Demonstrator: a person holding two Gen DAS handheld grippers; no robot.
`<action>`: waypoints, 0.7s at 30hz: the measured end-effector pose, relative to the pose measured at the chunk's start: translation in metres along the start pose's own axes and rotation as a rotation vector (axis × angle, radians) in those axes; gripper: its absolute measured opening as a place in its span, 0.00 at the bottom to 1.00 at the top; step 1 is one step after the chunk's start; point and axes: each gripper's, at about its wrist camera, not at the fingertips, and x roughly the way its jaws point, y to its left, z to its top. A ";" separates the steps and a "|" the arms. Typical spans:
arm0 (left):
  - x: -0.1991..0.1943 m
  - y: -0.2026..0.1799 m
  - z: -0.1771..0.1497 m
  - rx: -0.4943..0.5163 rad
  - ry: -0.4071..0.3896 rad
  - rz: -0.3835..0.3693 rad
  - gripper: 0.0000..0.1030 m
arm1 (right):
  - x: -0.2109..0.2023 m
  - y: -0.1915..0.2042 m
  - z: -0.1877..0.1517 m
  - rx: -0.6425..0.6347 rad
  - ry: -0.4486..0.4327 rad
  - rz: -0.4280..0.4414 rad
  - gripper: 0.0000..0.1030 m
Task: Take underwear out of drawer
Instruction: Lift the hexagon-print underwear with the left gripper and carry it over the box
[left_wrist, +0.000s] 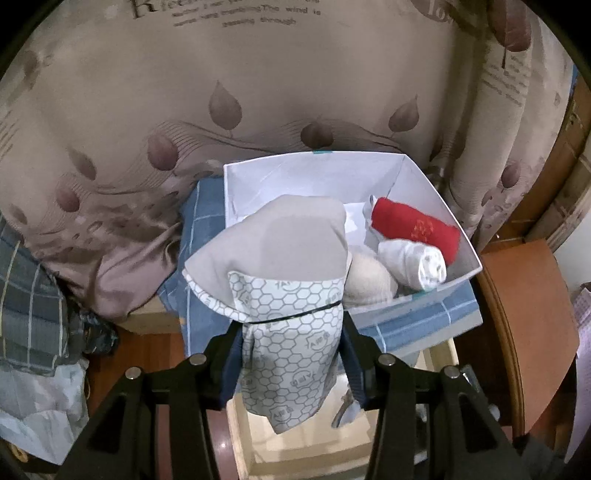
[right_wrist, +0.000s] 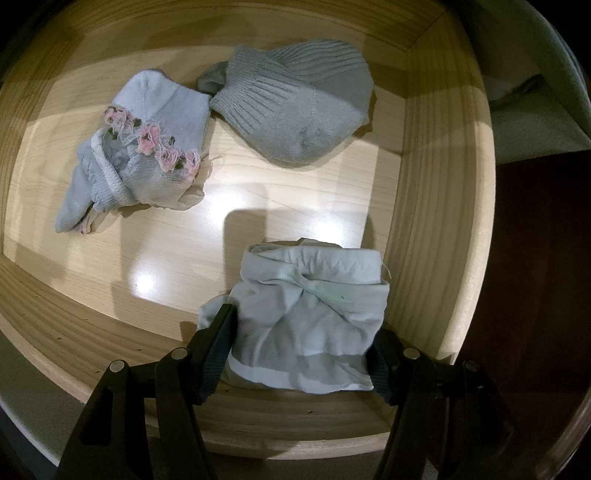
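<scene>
The left tool (left_wrist: 291, 354) is pinching a taupe brief (left_wrist: 284, 266) with a honeycomb-print lining, holding it up in front of a white box (left_wrist: 417, 184) where a red roll (left_wrist: 413, 229) and a white roll (left_wrist: 417, 262) are lying. The right tool (right_wrist: 299, 354) is closing on a pale brief (right_wrist: 310, 314) above the drawer (right_wrist: 436, 206) floor, near its right wall.

The taupe brief is hanging loose and could be catching the box rim, tipping the box. The pale brief is bunching, so a fold may be slipping free. The floral socks (right_wrist: 136, 155) and grey sock (right_wrist: 299, 107) are lying well apart.

The curtain (left_wrist: 147, 122) is showing partly readable print: "The wind is", "passing through". The lining's stamps are too small to read.
</scene>
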 end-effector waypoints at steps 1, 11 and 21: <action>0.006 -0.002 0.006 0.004 -0.001 0.003 0.47 | 0.000 0.000 0.000 0.001 -0.001 -0.001 0.60; 0.076 -0.009 0.040 0.023 0.083 0.039 0.47 | 0.000 0.000 0.000 0.001 -0.002 0.000 0.60; 0.119 0.003 0.035 -0.037 0.158 0.067 0.47 | 0.000 0.000 0.001 -0.002 -0.001 -0.001 0.60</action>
